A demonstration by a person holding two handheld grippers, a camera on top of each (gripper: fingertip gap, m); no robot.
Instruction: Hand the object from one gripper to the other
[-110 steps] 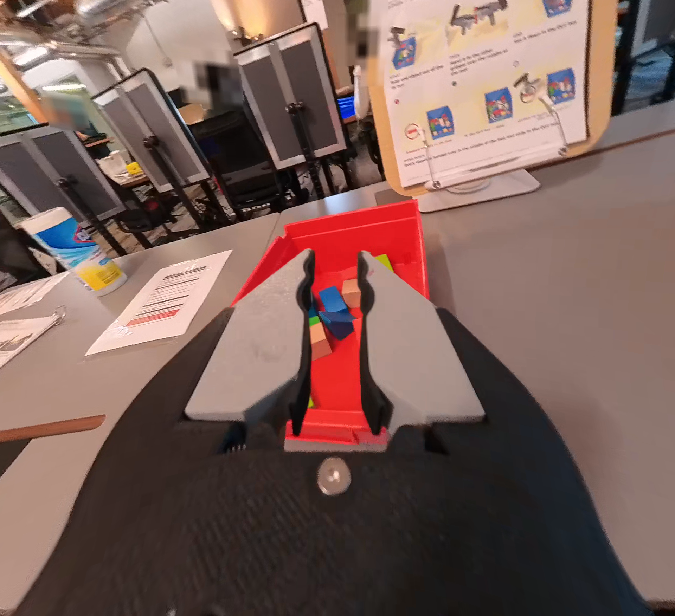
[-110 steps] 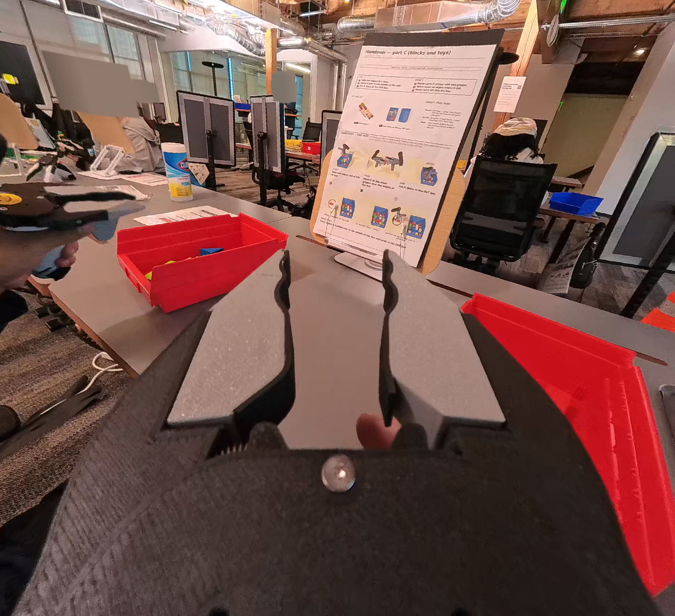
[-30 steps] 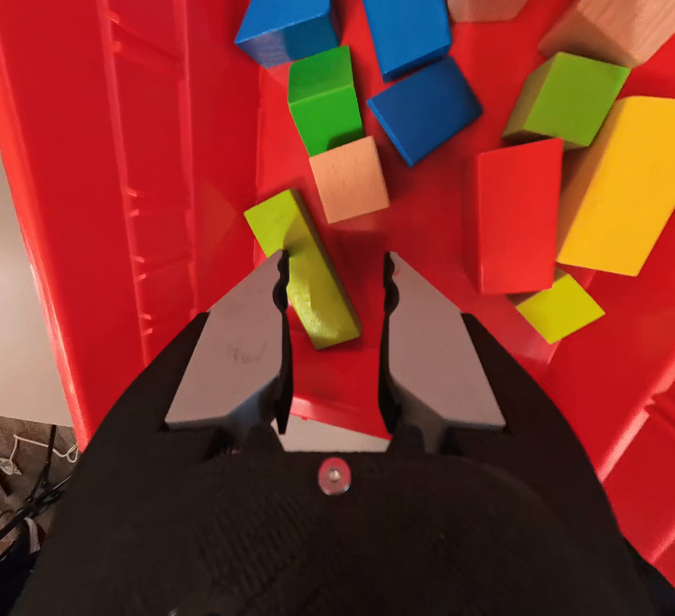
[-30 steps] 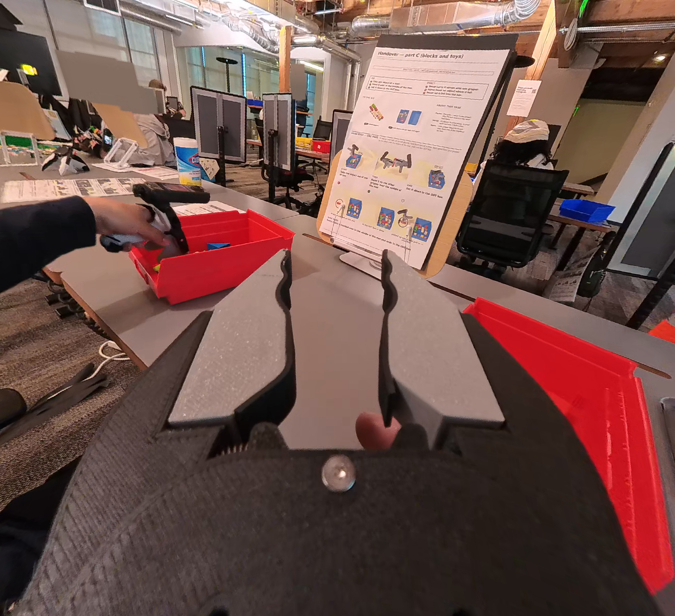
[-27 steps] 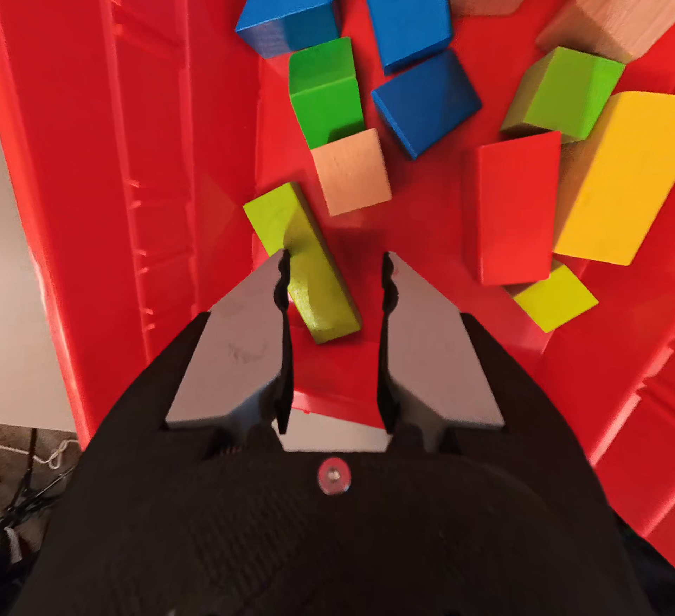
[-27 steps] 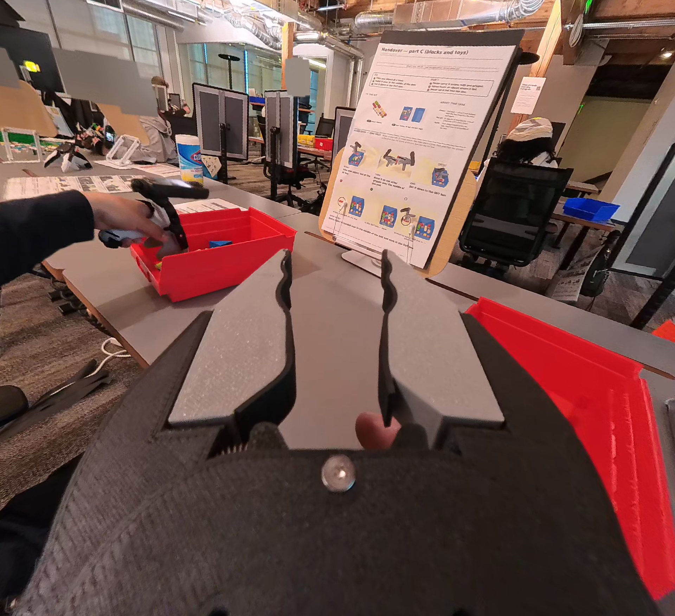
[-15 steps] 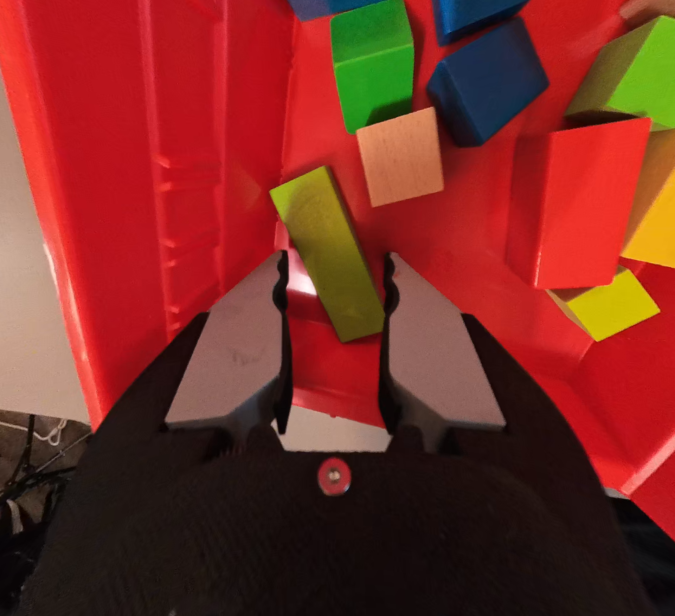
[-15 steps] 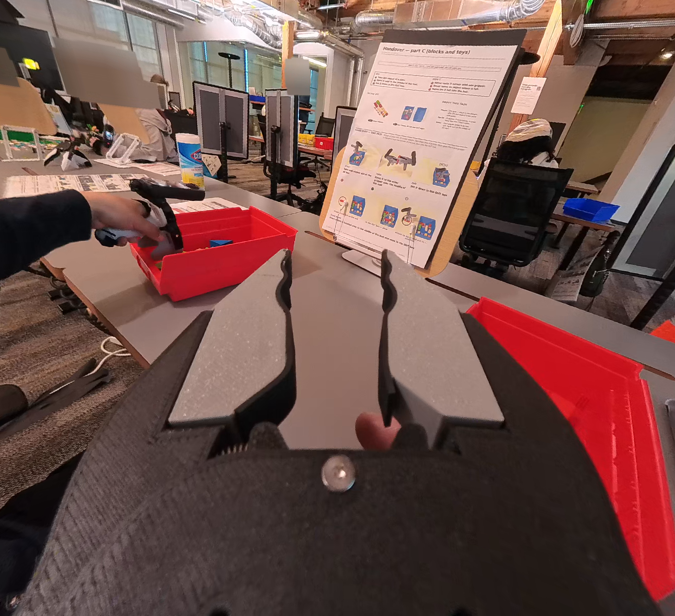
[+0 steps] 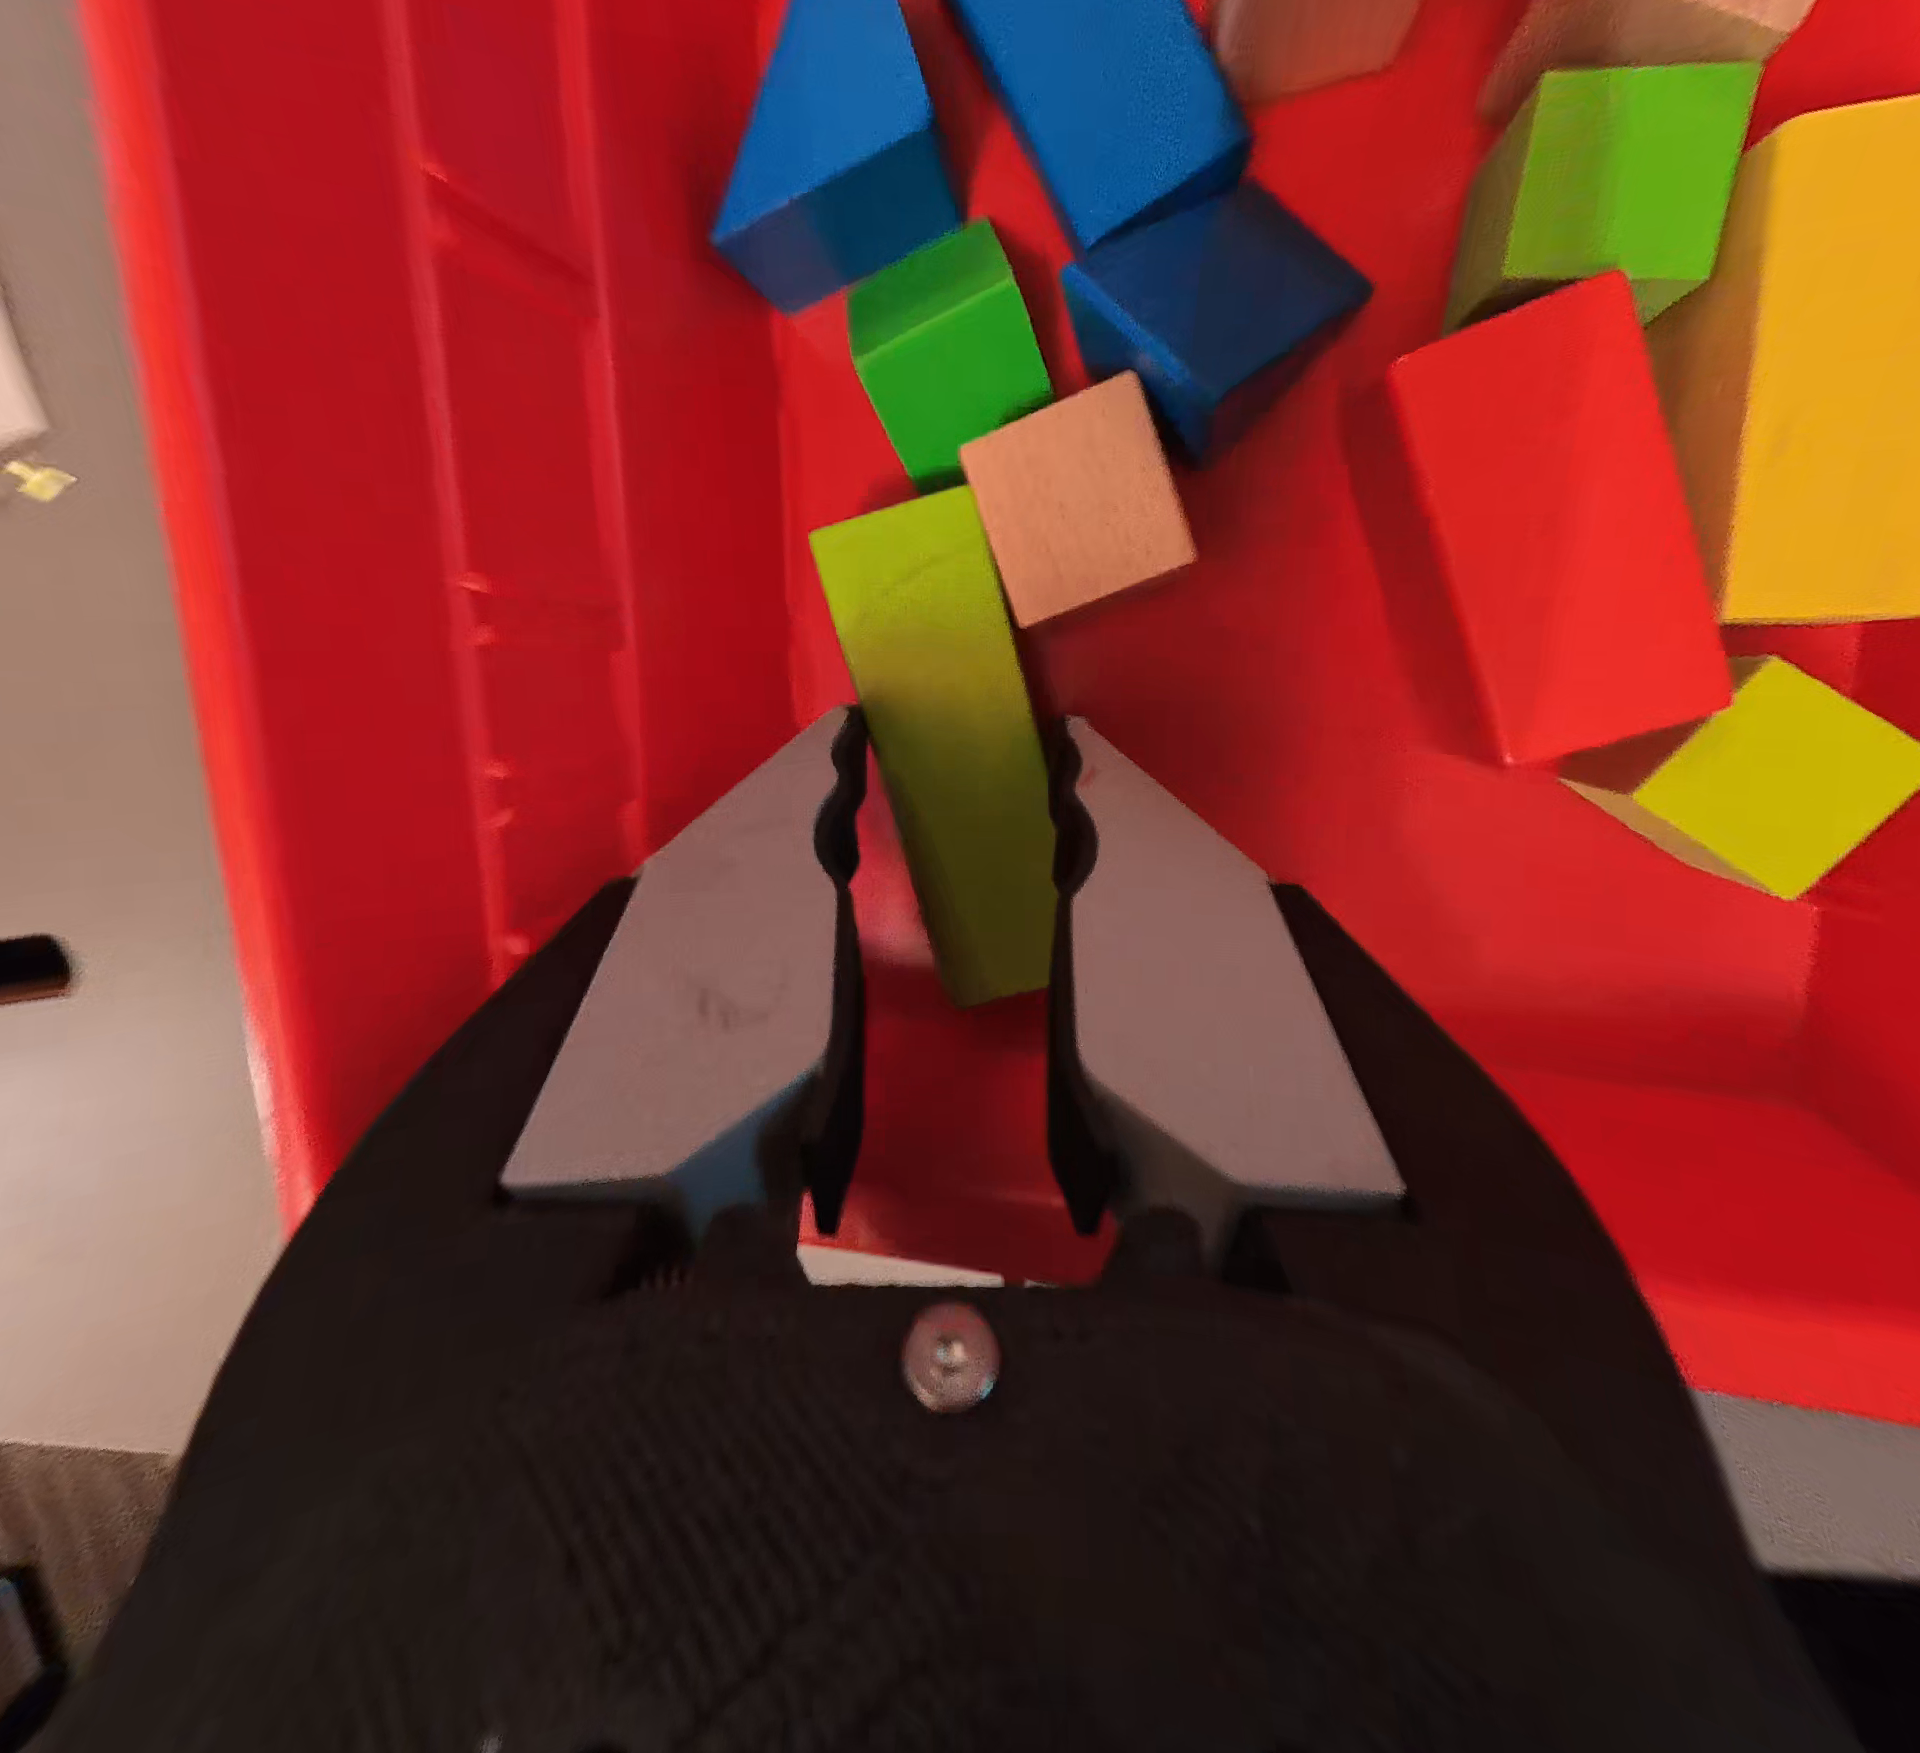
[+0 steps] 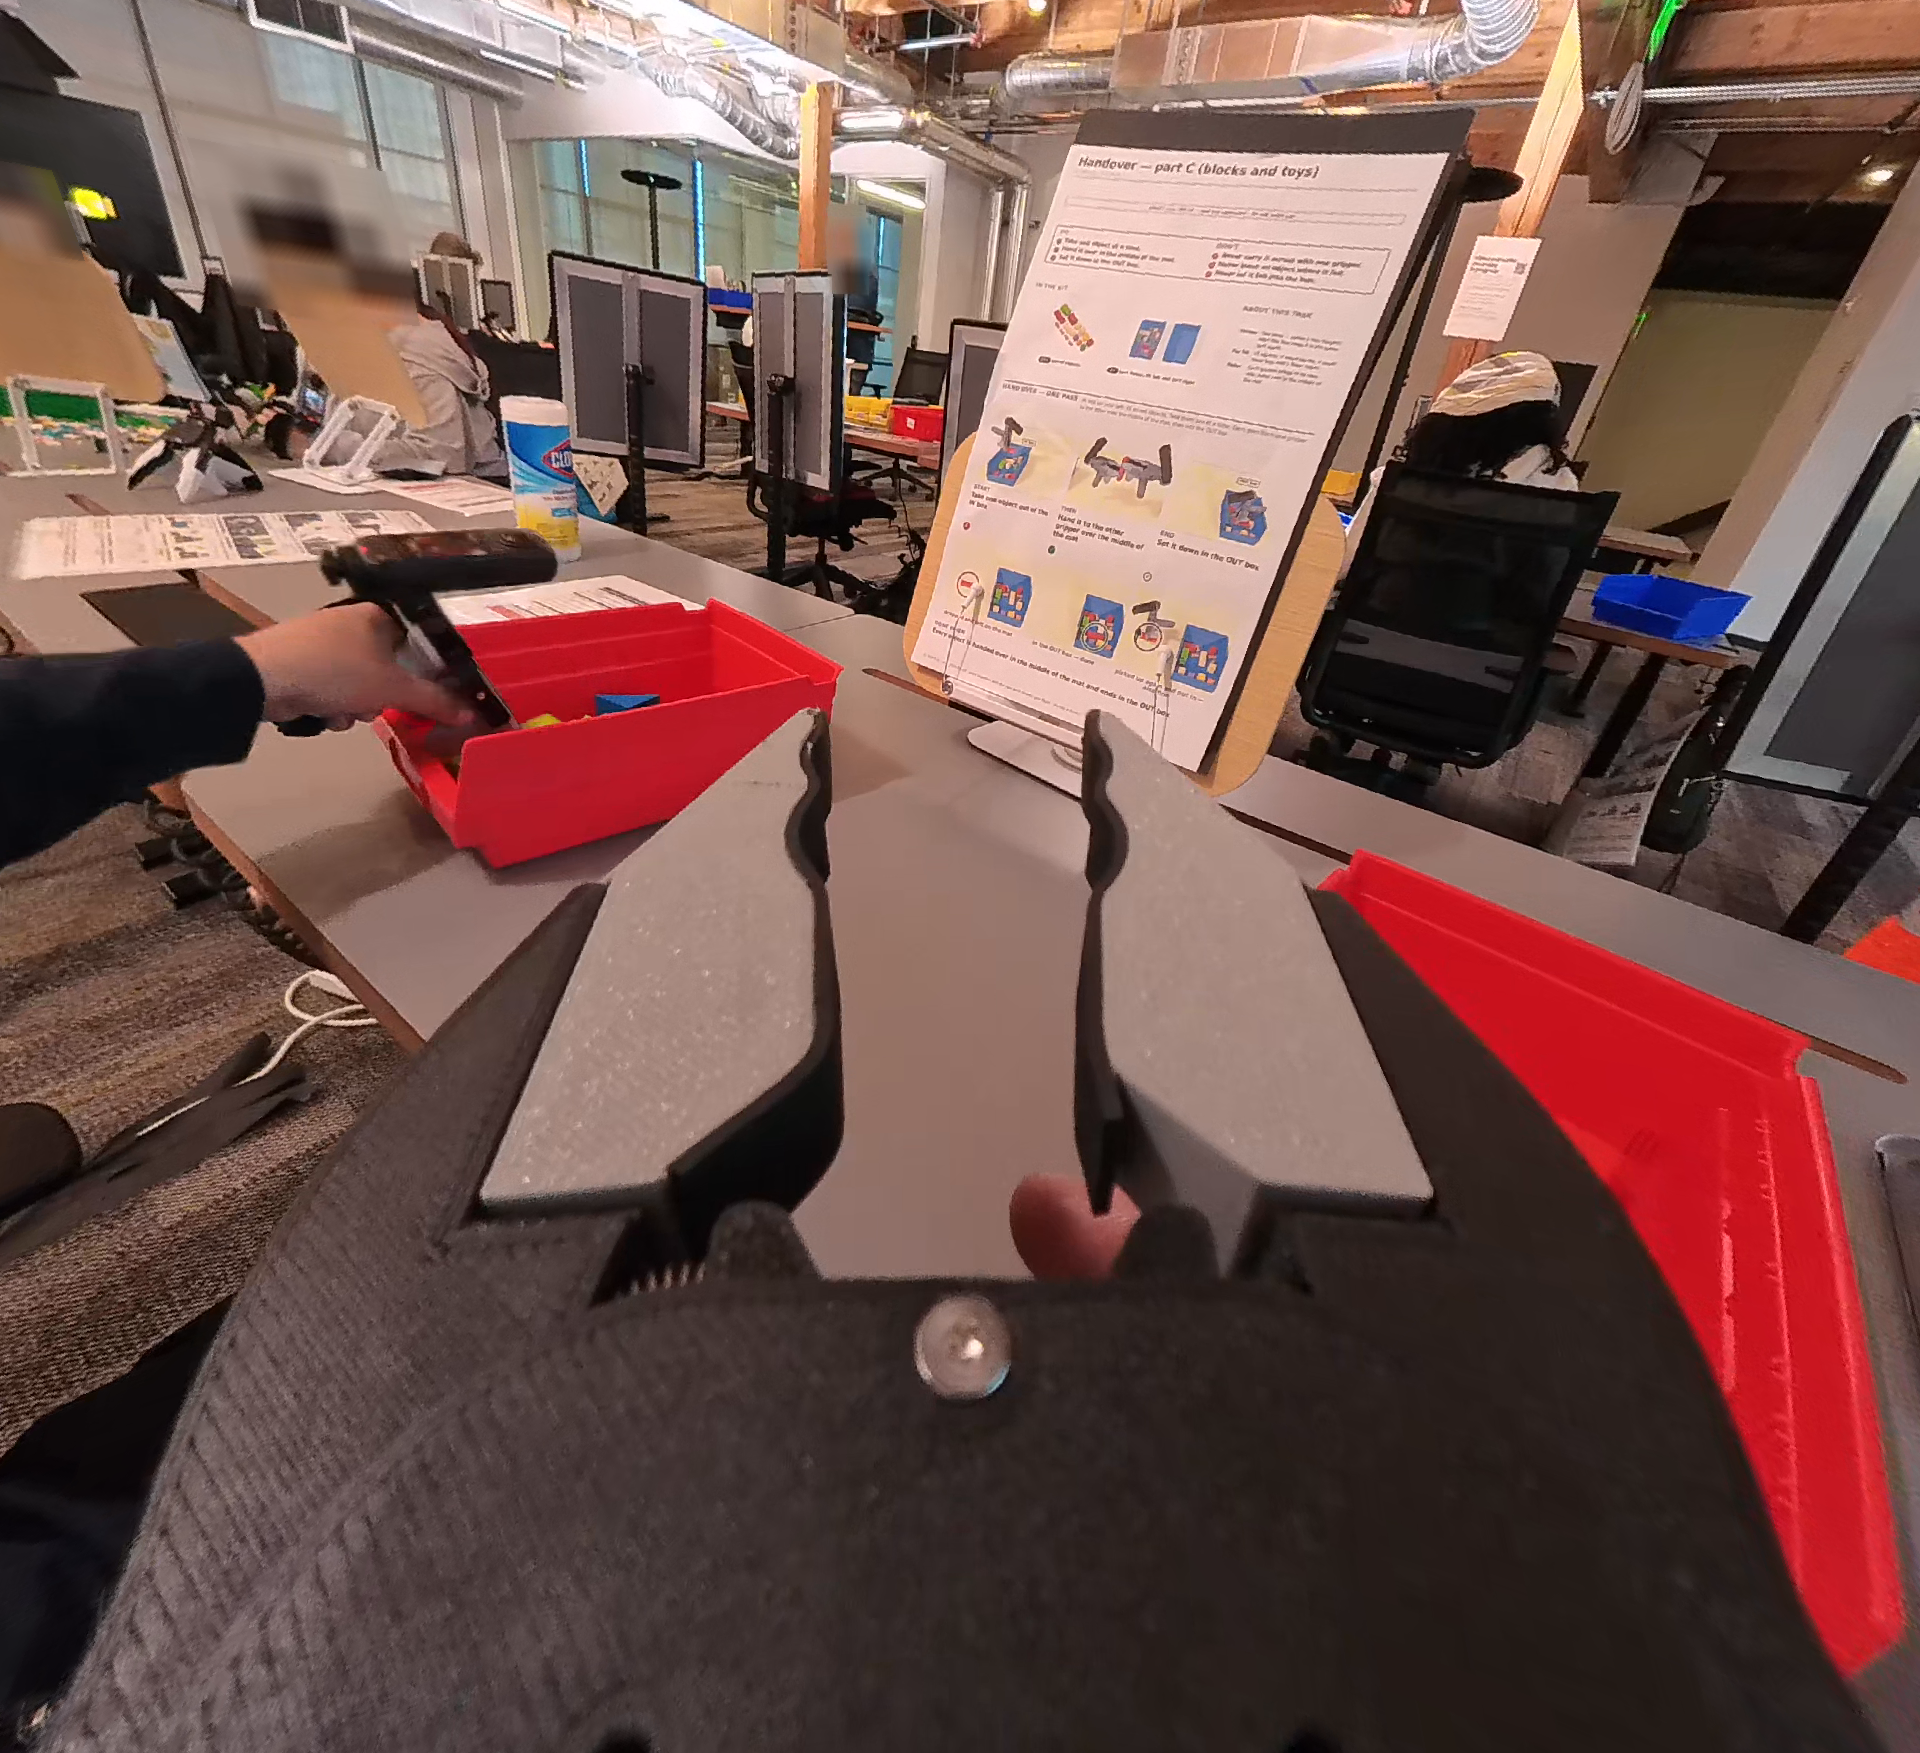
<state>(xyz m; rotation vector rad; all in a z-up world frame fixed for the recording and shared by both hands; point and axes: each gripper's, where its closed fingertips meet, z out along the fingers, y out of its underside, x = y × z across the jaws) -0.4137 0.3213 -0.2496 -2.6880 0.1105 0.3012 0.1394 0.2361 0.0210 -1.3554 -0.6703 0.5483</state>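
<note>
A long lime-green block (image 9: 914,602) lies tilted near the left wall of a red bin (image 9: 416,456). My left gripper (image 9: 956,721) is inside the bin, with its two jaws closed against the sides of this block's near half. A plain wooden cube (image 9: 1075,498) touches the block's far end. In the right wrist view, the left gripper (image 10: 447,654), held by a hand, reaches into the same bin (image 10: 582,789). My right gripper (image 10: 951,747) is open and empty above the grey table (image 10: 935,872).
The bin holds several more blocks: green (image 9: 945,342), blue (image 9: 1081,41), red (image 9: 1548,508), yellow (image 9: 1849,353). A second red bin (image 10: 1662,1132) lies at the right. An instruction board (image 10: 1174,456) stands at the table's back, a wipes canister (image 10: 540,467) behind the first bin.
My left gripper has moved forward over the lime-green block and its jaws have narrowed onto it. The block has turned more in line with the fingers. The right gripper has stayed put.
</note>
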